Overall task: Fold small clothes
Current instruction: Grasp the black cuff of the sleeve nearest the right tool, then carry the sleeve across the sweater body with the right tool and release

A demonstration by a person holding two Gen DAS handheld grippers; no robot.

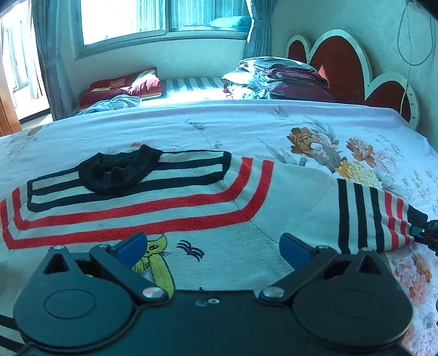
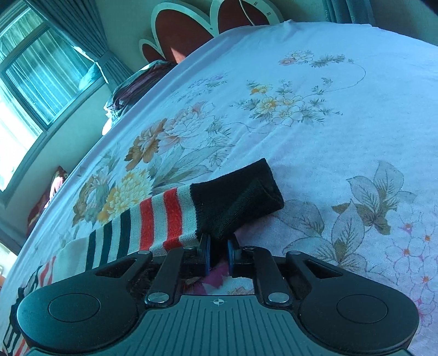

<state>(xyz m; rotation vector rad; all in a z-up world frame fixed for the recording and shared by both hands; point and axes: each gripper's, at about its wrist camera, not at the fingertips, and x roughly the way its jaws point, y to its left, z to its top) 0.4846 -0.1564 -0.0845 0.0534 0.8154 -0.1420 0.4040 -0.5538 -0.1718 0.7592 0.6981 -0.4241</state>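
So a small knit sweater (image 1: pixel 213 219) is laid flat on the bed (image 1: pixel 246 123), spread over the floral bedsheet (image 2: pixel 314 95), with its black collar (image 1: pixel 117 172) toward the far side and red and black stripes framing the sailor-style flap. A yellow cat motif (image 1: pixel 156 263) can be seen on the front, right under the left gripper (image 1: pixel 213 246), whose blue-padded jaws are spread wide with nothing between them, only hovering over the knit. The right sleeve (image 2: pixel 153 221) is stretched out to the right, and its black cuff (image 2: pixel 238 197) is grasped by the right gripper (image 2: pixel 219 254): the jaws are clenched on the near edge of the cuff, pads pressed into the fabric. In the left wrist view that same gripper is only glimpsed at the far right edge, at the sleeve's end. Further back, a pile of folded clothes (image 1: pixel 282 79) is stacked by the red headboard (image 1: pixel 342 65), and a red pillow (image 1: pixel 123 87) is seen on the striped bedding under the window (image 1: pixel 123 19). Curtains (image 1: pixel 260 27) are tied back beside it.
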